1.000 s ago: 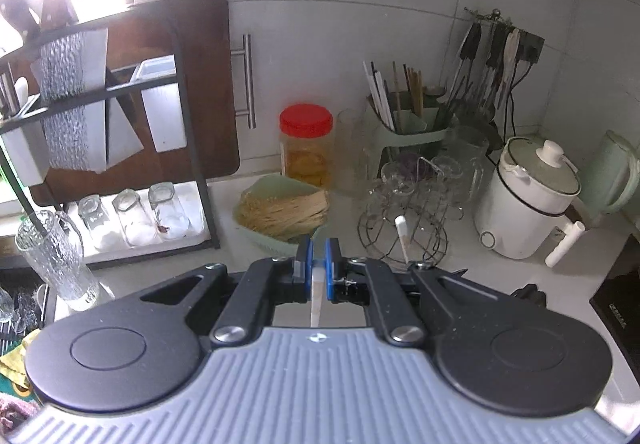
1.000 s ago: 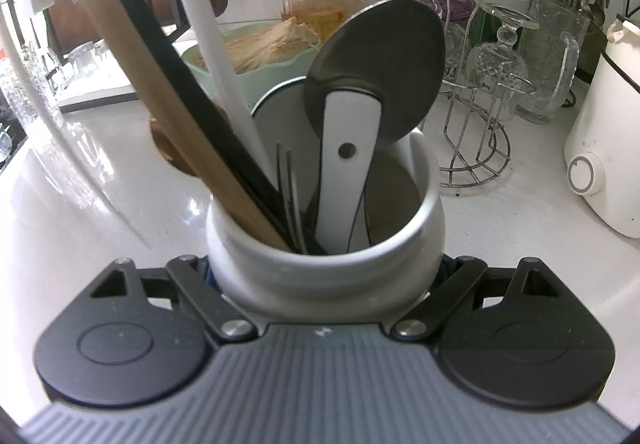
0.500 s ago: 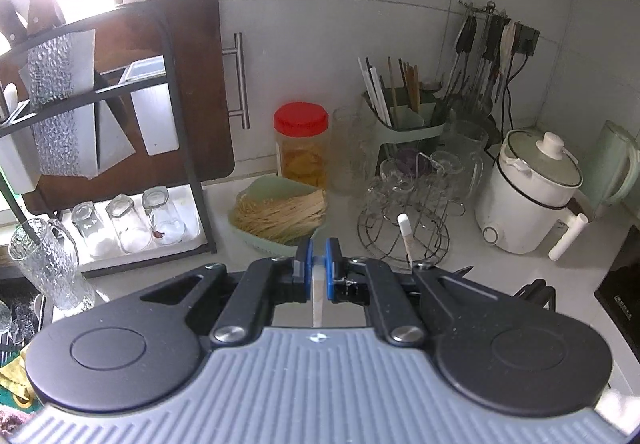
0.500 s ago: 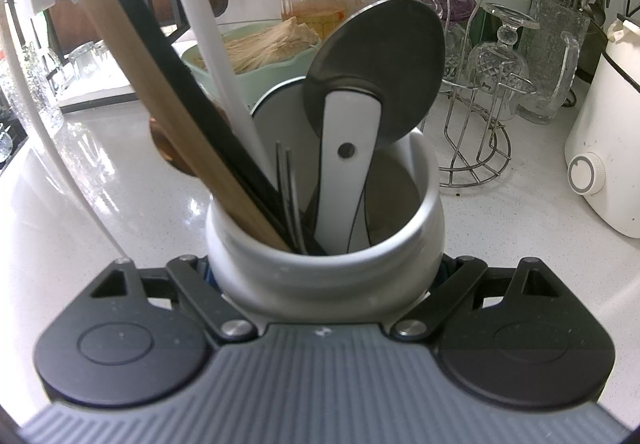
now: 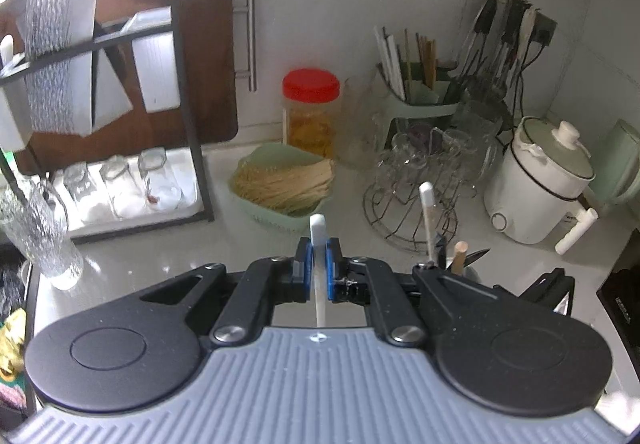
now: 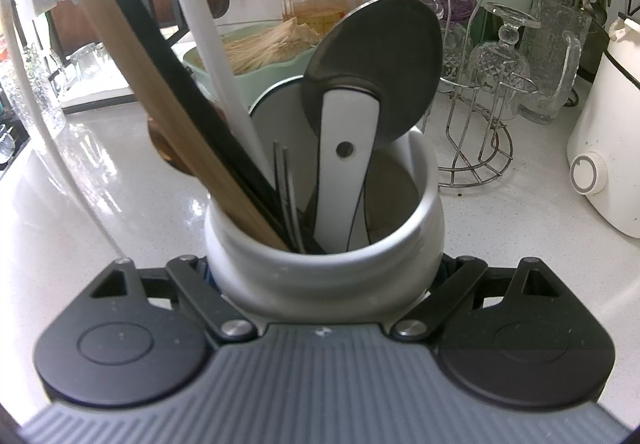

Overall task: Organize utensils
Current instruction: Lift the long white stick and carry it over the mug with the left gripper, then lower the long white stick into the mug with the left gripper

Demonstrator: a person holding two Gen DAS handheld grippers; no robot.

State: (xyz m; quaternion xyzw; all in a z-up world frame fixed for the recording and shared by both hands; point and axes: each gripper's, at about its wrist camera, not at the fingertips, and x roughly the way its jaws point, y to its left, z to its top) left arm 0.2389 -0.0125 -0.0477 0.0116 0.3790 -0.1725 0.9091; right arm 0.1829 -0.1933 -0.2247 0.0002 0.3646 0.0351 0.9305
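Evidently the sorting is partway through. The left tongs (image 5: pixel 318 264) are pressed together on a slim white plastic utensil handle (image 5: pixel 319 240), pinched upright between the blue pads, its lower end hidden below the tool body. The right tongs (image 6: pixel 324 272) are spread wide and clasp the round white ceramic utensil crock (image 6: pixel 324 244) by its sides. Already standing in the crock are a pizza cutter with a steel wheel and white handle (image 6: pixel 360 112), a long wooden handle (image 6: pixel 132 68), a black handle (image 6: pixel 168 76), a white stick (image 6: pixel 208 44) and thin dark tines (image 6: pixel 286 184). By my reading, the white handle held on the left is not yet in its place; whether more loose utensils wait elsewhere cannot be told.

The pale glossy speckled counter (image 6: pixel 512 228) carries much: a green basket of dry noodles (image 5: pixel 284 184), a red-lidded clear jar (image 5: pixel 311 112), a wire rack of upturned glasses (image 5: pixel 416 196), a white electric cooker with a pale green lid (image 5: pixel 540 176), and a black-framed rack (image 5: pixel 132 180) holding small glasses. Behind, a white tiled wall (image 5: pixel 340 12) bears hanging ladles, with a dark wooden board (image 5: pixel 208 44) leaning beside bright window glare.
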